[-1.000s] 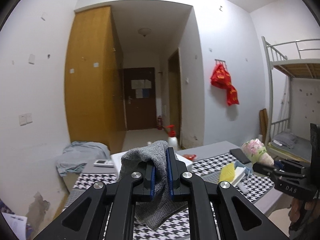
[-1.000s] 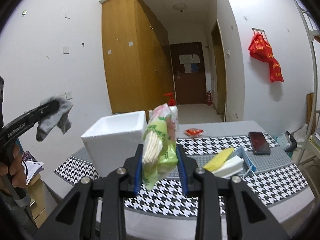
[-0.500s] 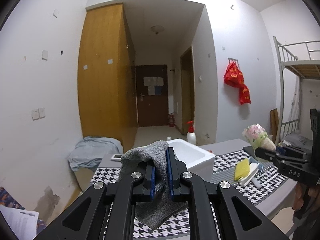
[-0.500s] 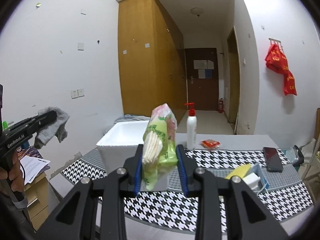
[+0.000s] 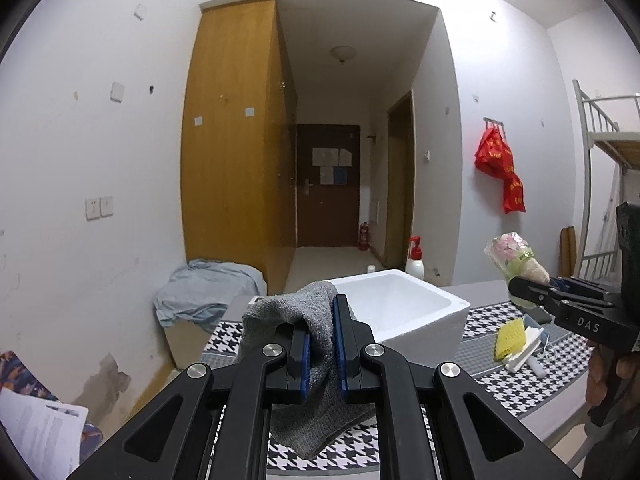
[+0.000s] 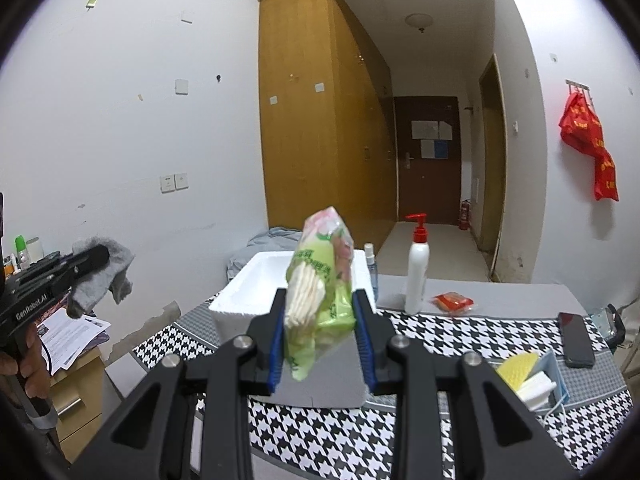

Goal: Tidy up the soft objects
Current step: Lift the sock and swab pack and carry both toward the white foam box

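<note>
My left gripper (image 5: 320, 344) is shut on a grey knitted sock (image 5: 316, 420) and holds it in the air in front of the table, short of the white foam box (image 5: 400, 312). The sock also shows in the right wrist view (image 6: 104, 276). My right gripper (image 6: 320, 332) is shut on a green and pink tissue pack (image 6: 324, 280), held above the table in front of the foam box (image 6: 244, 292). The pack also shows in the left wrist view (image 5: 512, 256).
The table has a houndstooth cloth (image 6: 460, 344). On it are a yellow sponge with white items in a small tray (image 6: 528, 376), a black phone (image 6: 576, 340), a red packet (image 6: 452, 304) and a white pump bottle (image 6: 416, 276). A wooden cabinet with papers (image 6: 76, 360) stands left.
Both grippers have pulled back and up from the table, each with its load still held. The foam box and table now look farther off and lower.
</note>
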Demonstrator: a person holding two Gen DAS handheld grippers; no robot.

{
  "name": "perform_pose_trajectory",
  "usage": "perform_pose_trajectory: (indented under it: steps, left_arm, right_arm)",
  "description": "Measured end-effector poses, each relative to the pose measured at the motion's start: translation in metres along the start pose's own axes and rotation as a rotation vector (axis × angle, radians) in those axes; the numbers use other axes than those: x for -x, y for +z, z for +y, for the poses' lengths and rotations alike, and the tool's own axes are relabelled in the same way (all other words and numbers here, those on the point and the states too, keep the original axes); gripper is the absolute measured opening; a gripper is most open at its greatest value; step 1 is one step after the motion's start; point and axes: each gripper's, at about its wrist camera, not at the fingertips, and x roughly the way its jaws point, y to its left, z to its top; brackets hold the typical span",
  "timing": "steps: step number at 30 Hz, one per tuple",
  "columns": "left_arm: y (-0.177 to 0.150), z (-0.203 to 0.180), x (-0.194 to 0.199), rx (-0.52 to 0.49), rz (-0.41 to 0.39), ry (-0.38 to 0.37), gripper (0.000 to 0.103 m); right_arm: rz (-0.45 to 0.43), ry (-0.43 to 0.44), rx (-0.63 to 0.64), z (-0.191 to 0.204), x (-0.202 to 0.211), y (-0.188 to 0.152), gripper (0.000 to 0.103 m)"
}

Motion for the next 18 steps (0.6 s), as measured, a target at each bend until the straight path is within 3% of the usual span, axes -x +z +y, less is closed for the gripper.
perform_pose_trajectory:
  steps: [18]
  left_arm:
    - [-0.012,0.016,-0.03,-0.001,0.047,0.005,0.011]
  right_arm:
    - [0.049,0.024,0.013,0.015,-0.066,0.017,0.035]
